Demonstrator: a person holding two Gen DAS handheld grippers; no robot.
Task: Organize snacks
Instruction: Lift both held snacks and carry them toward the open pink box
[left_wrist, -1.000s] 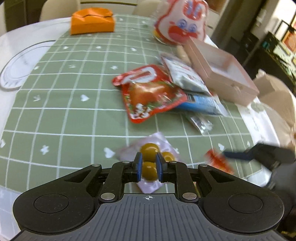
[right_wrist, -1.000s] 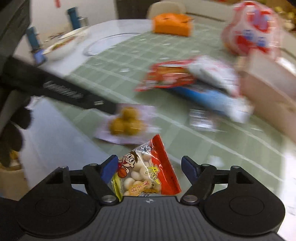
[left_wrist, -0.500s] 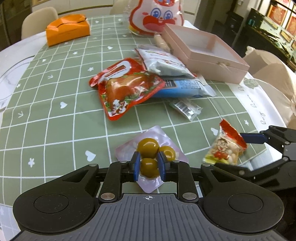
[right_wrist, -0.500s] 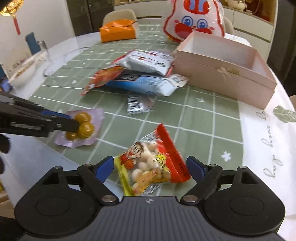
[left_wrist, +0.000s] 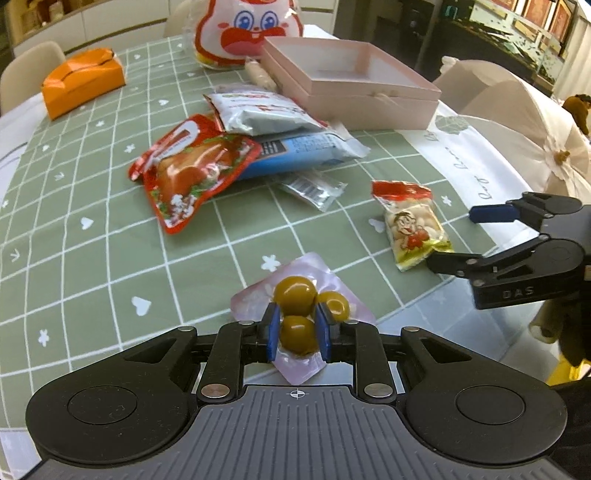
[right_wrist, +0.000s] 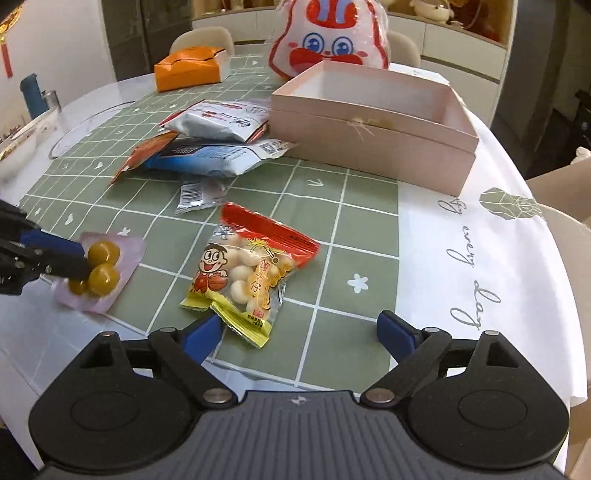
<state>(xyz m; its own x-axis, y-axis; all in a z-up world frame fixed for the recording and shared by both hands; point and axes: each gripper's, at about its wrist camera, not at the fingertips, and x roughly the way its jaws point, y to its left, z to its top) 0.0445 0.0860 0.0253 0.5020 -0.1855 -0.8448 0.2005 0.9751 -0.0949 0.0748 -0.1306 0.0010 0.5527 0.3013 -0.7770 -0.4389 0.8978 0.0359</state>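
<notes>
My left gripper (left_wrist: 296, 334) is pinching the pink pouch of yellow-green balls (left_wrist: 299, 314), pads pressed on the nearest ball, pouch at the table's near edge, well short of the pink box (right_wrist: 373, 122) on its front-left side. My right gripper (right_wrist: 295, 332) is spread wide; its jaws have just been opening, and the red-yellow peanut pack (right_wrist: 247, 273) lies flat on the green cloth (right_wrist: 332, 221) between the box and me, w/ only its bottom corner beside my left pad, nothing pressed.

Risks as I judge them:
- Left grip is on a round ball thru slick film, not on a flat seam. On a lift twd the box the ball could squirt out and the pouch drop, poss. off the table edge, since it sits right at the rim.
- Peanut pack is puffy and lies askew to my right jaws. Closing from here may catch just the corner, so it swings or slips free.
- Both tools sit close together front of the box; moving both at once risks a knock.
- The box wall is tall; a low carry could clip it and shove the box twd the bunny bag (right_wrist: 328, 37) behind it.
</notes>
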